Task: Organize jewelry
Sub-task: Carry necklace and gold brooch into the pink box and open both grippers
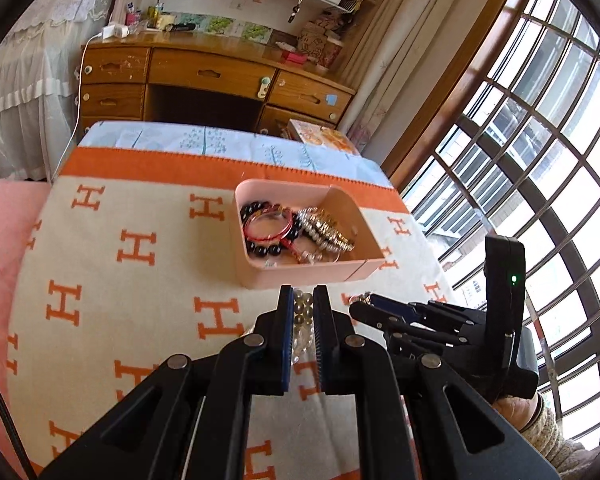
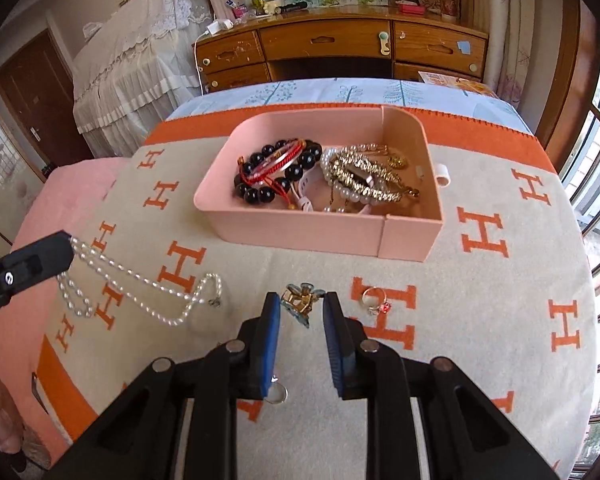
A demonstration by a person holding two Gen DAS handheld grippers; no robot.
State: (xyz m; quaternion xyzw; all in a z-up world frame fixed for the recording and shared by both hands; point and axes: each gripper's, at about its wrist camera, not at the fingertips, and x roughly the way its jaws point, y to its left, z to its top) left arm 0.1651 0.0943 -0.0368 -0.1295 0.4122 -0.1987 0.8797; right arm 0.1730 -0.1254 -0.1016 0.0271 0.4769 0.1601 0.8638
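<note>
Left wrist view: the left gripper [image 1: 303, 295] is pinching a string of clear beads, the pearl necklace [image 1: 302, 312], jaws drawn in tight on it just short of the pink tray [image 1: 300, 276], which sits toward the far edge of the orange-and-cream blanket [image 1: 140, 300]; inside lie a black bead bracelet [image 1: 266, 249] and a gold-and-pearl bundle [image 1: 327, 230]. The right gripper [image 1: 374, 307] shows at the right; whether it is spread I cannot tell here. Right wrist view: the right gripper [image 2: 300, 300] is spread, fingers either side of a gold hair clip [image 2: 299, 300] on the blanket [image 2: 500, 320], not touching it. A ring [image 2: 374, 300] lies just right of it. The left gripper [image 2: 66, 250] holds the pearl necklace [image 2: 140, 280] near the blanket's left edge, the strand trailing across the cloth. The tray [image 2: 300, 228] sits beyond.
</note>
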